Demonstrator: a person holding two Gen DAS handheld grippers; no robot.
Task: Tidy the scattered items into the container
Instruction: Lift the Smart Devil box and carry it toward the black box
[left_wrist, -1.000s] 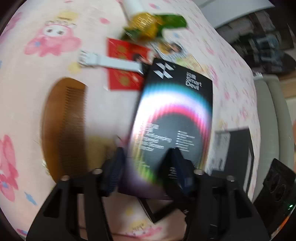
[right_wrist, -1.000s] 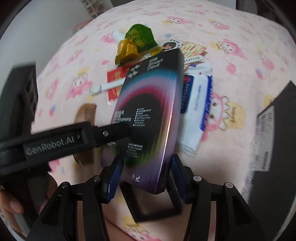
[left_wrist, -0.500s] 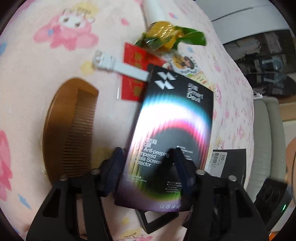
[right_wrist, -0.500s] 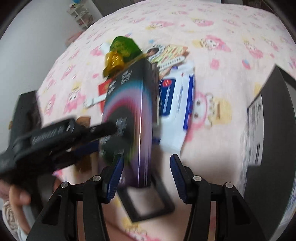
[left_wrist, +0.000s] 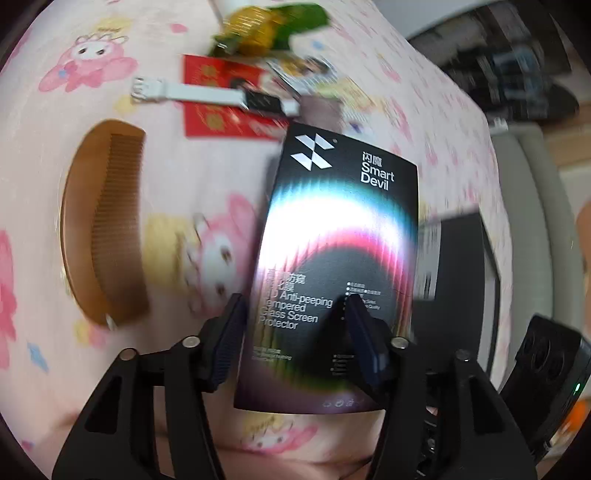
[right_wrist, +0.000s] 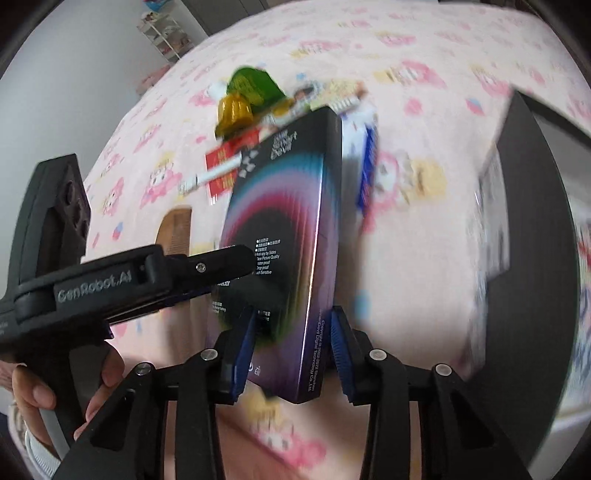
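Screen protector box (left_wrist: 340, 258) lifted off pink sheet (left_wrist: 184, 177), tilted. Left gripper (left_wrist: 295, 332) clamps its flat faces; right gripper (right_wrist: 291, 339) pinches its lower edges. Black container (right_wrist: 535, 229) to right. Comb (left_wrist: 99, 221), watch (left_wrist: 207, 94) lie left.

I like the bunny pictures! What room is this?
Probably a bedroom at home: a soft pink cartoon sheet like a bed's, a comb and watch lying on it, and a small shelf by the wall.

The raised box (right_wrist: 288, 236) blocks the middle; bare bedspread (left_wrist: 192, 173) lies between the comb (left_wrist: 99, 221) and box, the black container (right_wrist: 532, 236) walls the right.
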